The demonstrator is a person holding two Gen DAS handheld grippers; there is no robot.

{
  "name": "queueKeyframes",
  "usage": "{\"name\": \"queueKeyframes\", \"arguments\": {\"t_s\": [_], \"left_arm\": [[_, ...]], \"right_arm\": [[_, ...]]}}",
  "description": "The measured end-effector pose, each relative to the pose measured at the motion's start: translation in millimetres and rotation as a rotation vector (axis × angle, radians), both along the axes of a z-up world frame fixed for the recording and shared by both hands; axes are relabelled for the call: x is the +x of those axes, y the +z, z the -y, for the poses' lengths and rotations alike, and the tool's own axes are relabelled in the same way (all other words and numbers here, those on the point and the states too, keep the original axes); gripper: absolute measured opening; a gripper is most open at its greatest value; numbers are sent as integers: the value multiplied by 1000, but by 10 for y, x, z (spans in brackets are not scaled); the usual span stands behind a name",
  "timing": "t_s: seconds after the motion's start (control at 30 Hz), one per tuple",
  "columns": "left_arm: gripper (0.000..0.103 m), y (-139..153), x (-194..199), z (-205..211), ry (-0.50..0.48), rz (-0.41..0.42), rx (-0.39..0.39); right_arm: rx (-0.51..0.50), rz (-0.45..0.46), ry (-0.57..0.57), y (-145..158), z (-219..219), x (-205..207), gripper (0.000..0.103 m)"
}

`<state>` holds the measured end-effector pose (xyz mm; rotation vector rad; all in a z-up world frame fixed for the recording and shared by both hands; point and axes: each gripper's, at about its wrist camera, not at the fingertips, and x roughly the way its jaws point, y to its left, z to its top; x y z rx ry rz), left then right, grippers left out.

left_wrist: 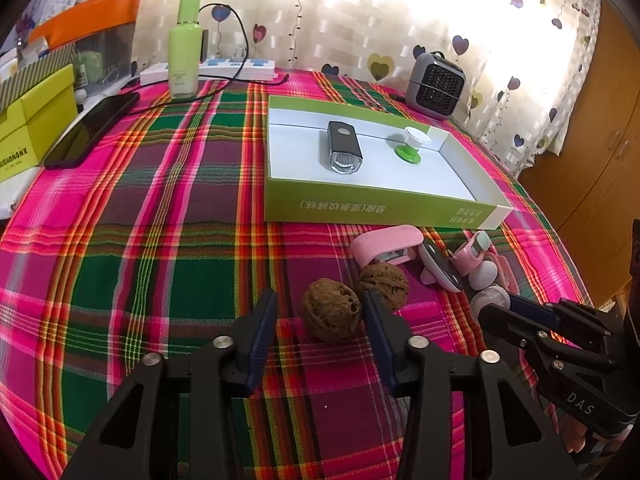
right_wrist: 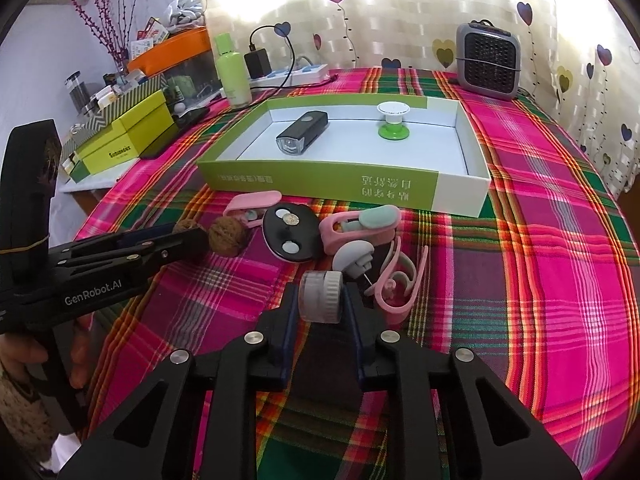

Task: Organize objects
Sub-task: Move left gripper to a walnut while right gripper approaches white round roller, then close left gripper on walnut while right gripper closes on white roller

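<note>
Straddling one walnut [left_wrist: 331,315] at lower centre, the left gripper [left_wrist: 318,332] stands released; its right finger hides part of a second walnut [left_wrist: 383,279]. The right gripper [right_wrist: 320,312] is clenched on a small ridged cap [right_wrist: 321,297]. Behind, mid-frame, the green tray [left_wrist: 360,204] holds a bike light [left_wrist: 343,153] and a spool [left_wrist: 410,144].

Pink-green plaid tablecloth [left_wrist: 160,240], brown walnuts [left_wrist: 332,314]

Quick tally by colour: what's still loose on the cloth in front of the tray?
Brown wrinkled walnuts: 2
Pink plastic items: 3
Black oval device: 1
Grey mushroom-shaped knob: 1
Translucent ribbed-cap jar, in right tool: 1
Total: 8
</note>
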<state>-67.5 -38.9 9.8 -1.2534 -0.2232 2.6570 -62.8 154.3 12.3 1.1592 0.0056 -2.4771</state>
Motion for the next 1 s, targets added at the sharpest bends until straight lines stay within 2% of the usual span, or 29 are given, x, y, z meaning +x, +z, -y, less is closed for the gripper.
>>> {"name": "queueKeyframes", "arguments": {"t_s": [0.17, 1.0], "left_arm": [[29, 5, -12, -9, 1, 1, -2], [29, 16, 57, -25, -14, -8, 1]], "right_arm": [[0, 0, 0, -1, 2, 0, 22], [-1, -21, 6, 38, 20, 28, 20]]}}
